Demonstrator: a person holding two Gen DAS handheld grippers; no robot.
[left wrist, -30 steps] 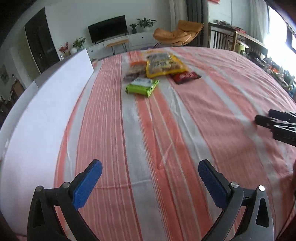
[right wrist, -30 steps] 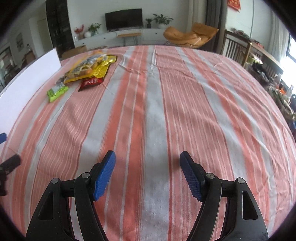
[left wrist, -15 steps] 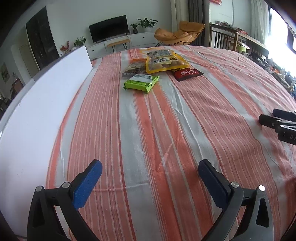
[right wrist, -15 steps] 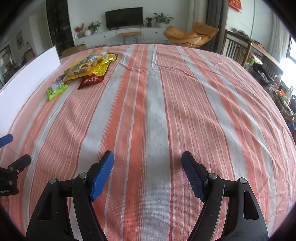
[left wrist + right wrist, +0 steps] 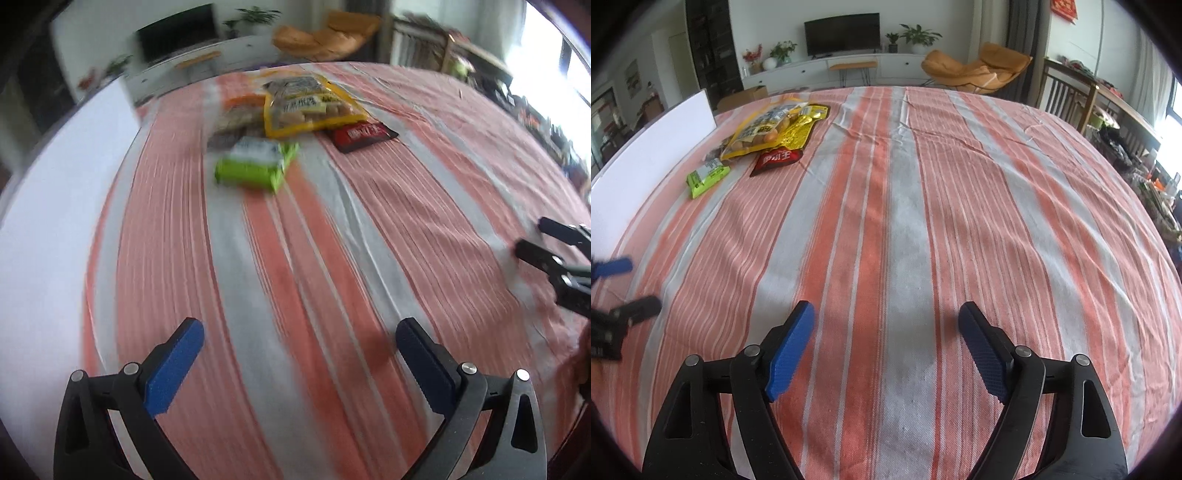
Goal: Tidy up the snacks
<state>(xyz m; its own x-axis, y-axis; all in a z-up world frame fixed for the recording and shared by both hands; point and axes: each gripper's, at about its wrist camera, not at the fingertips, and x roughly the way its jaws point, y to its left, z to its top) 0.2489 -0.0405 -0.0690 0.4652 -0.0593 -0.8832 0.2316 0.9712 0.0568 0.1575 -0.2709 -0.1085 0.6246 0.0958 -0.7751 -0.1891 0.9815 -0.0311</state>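
Observation:
A cluster of snack packets lies at the far side of the striped cloth: a green packet (image 5: 255,168) (image 5: 707,179), a big yellow bag (image 5: 308,107) (image 5: 775,125), a dark red packet (image 5: 364,136) (image 5: 777,158) and a brownish packet (image 5: 234,123) half under the yellow bag. My left gripper (image 5: 299,347) is open over bare cloth, well short of the green packet, and holds nothing. My right gripper (image 5: 886,332) is over the cloth's middle with its jaws opening wider and nothing between them. Each gripper shows at the edge of the other's view.
A white board (image 5: 48,206) (image 5: 650,147) stands along the left edge of the table. The table carries an orange and grey striped cloth (image 5: 905,206). A wooden chair (image 5: 1067,99) and a cluttered shelf stand to the right beyond the table.
The left gripper has moved forward toward the snacks, which now look larger and blurred in its view. The right gripper's jaws have spread wider while it stayed in place.

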